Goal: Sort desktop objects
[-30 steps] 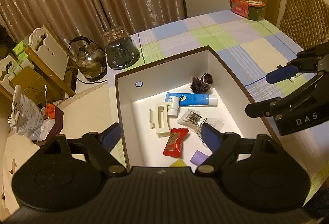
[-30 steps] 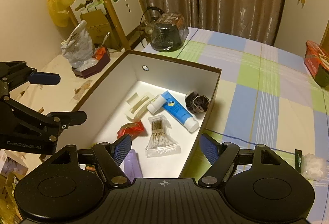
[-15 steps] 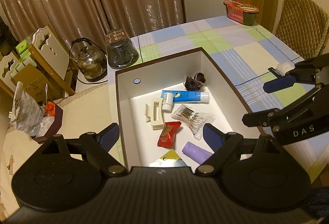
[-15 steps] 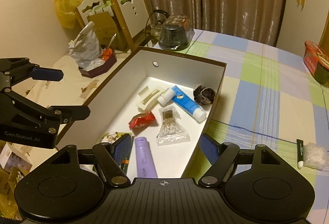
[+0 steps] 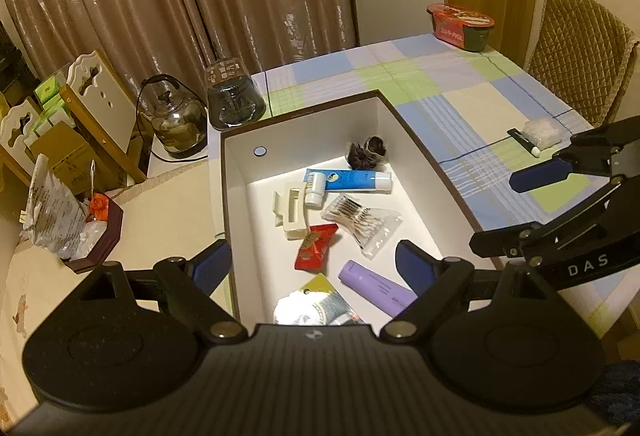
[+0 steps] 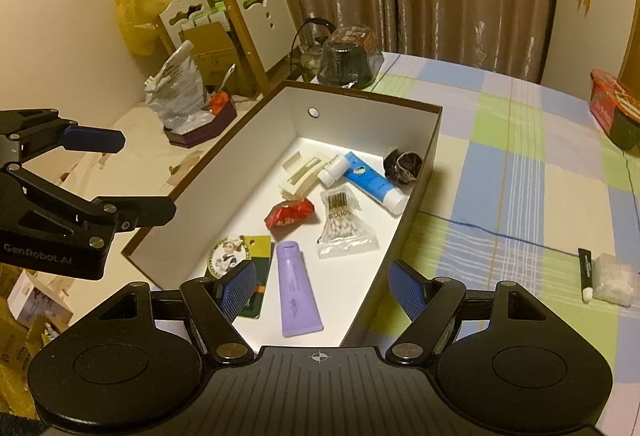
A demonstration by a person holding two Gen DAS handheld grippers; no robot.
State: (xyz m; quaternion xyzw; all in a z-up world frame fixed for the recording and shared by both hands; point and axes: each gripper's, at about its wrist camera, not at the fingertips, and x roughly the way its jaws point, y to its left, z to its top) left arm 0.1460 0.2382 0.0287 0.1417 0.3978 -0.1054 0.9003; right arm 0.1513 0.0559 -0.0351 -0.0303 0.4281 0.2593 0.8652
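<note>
Left wrist view
Change: both hand-held grippers have pulled back and up from the box (image 5: pixel 304 116) over the last second; more of its floor shows now, with the purple tube (image 5: pixel 376 286) and a yellow-topped card pack (image 5: pixel 316 300) at 6 o'clock, out of sight a second ago.
Left hand-held gripper (image 5: pixel 312 260): fingers spread wide, nothing between them, hanging over the near end of the box.
Right hand-held gripper (image 5: pixel 516 212): at 3 o'clock, spread and empty, over the checked tabletop (image 5: pixel 460 84).
Box contents: blue tube (image 5: pixel 352 180), white hair clip (image 5: pixel 292 210), cotton swab bag (image 5: pixel 362 220), red sachet (image 5: pixel 316 246), dark scrunchie (image 5: pixel 368 152).

Right wrist view
Right hand-held gripper (image 6: pixel 320 288): spread, empty, above the near rim of the box (image 6: pixel 360 98).
Left hand-held gripper (image 6: pixel 108 172): at 9 o'clock, open, clear of the box.
Left to sort: a small black-and-white tube (image 6: pixel 585 270) and a clear crinkled packet (image 6: pixel 614 278), touching, lie on the tabletop (image 6: pixel 520 140) at 3 o'clock, well apart from the box.
Meaning: the retreat likely marks a drop finished; those two look like the next pickups, nearest the right side.
</note>
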